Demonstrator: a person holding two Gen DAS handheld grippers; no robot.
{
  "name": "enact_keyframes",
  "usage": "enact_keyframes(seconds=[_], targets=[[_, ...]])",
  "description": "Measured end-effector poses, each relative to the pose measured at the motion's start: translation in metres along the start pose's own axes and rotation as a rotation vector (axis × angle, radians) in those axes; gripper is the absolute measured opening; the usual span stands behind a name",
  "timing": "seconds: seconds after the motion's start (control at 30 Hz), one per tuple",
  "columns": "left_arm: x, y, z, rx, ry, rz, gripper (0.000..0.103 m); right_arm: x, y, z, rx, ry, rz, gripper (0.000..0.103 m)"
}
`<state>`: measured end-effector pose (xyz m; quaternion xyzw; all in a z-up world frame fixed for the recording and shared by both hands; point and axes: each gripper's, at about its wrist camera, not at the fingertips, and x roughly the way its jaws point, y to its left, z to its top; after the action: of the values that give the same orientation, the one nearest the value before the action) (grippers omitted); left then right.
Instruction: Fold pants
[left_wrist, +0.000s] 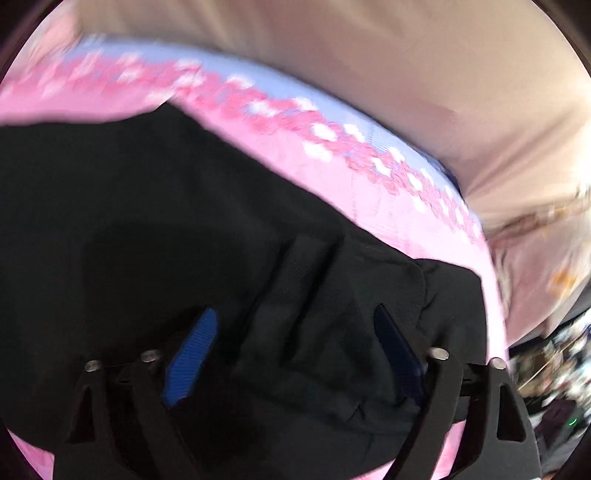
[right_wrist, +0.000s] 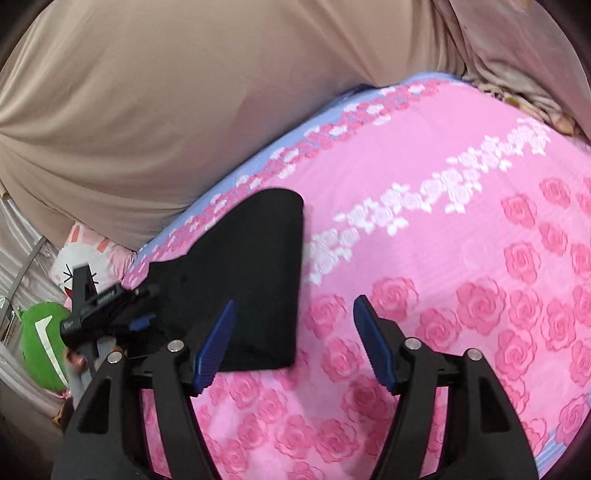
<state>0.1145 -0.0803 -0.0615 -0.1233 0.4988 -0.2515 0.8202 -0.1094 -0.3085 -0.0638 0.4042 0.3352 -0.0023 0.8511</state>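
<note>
My left claw (left_wrist: 295, 336) is spread wide, its two blue ribbed pads (left_wrist: 194, 354) well apart, and it pinches nothing. It hangs low over the black soft cloth pants (left_wrist: 147, 203), which fill nearly all of the left wrist view. I judge I hold it so close and so wide because the next grip must take a thick edge of several layers. Just ahead of the pads the cloth makes a few ridges, near a corner of the pants at the right. This view is blurred, so I cannot tell whether the pads touch the cloth.

My right claw (right_wrist: 293, 345) is also spread and carries nothing. Its left pad is over the near right corner of the pants (right_wrist: 251, 280); its right pad is over the bare sheet. I think it stands on the edge because that edge is where a fold would be lifted.

From this side the pants look like a compact, flat dark shape, already doubled as I judge, lying at the far left part of the pink bed sheet with printed roses (right_wrist: 443, 295). The left claw (right_wrist: 142, 321) shows at their left edge. Beyond the sheet hangs a beige smooth curtain (right_wrist: 166, 92), and at the far left lies a green plush toy (right_wrist: 40, 343).
</note>
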Motion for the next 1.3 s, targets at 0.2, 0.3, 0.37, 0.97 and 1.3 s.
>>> enact_keyframes(seconds=[0.2,0.3,0.37,0.97,1.3], targets=[[-0.033,0.003,0.004,0.018,-0.028,-0.045,0.005,0.009,0.006,0.0,-0.005,0.012,0.066,0.064],[-0.063,0.026,0.005,0.003,-0.098,0.016,0.006,0.017,0.016,-0.003,-0.033,0.025,0.095,0.07],[-0.05,0.05,0.003,-0.028,-0.049,0.061,0.006,0.027,0.018,-0.006,-0.038,0.045,0.083,0.07],[-0.158,0.165,-0.018,-0.292,-0.329,-0.076,0.059,0.079,0.043,-0.011,-0.046,0.147,0.086,0.08],[-0.195,0.322,-0.044,-0.696,-0.409,0.048,0.064,0.1,0.062,-0.012,-0.029,0.143,0.09,0.047]])
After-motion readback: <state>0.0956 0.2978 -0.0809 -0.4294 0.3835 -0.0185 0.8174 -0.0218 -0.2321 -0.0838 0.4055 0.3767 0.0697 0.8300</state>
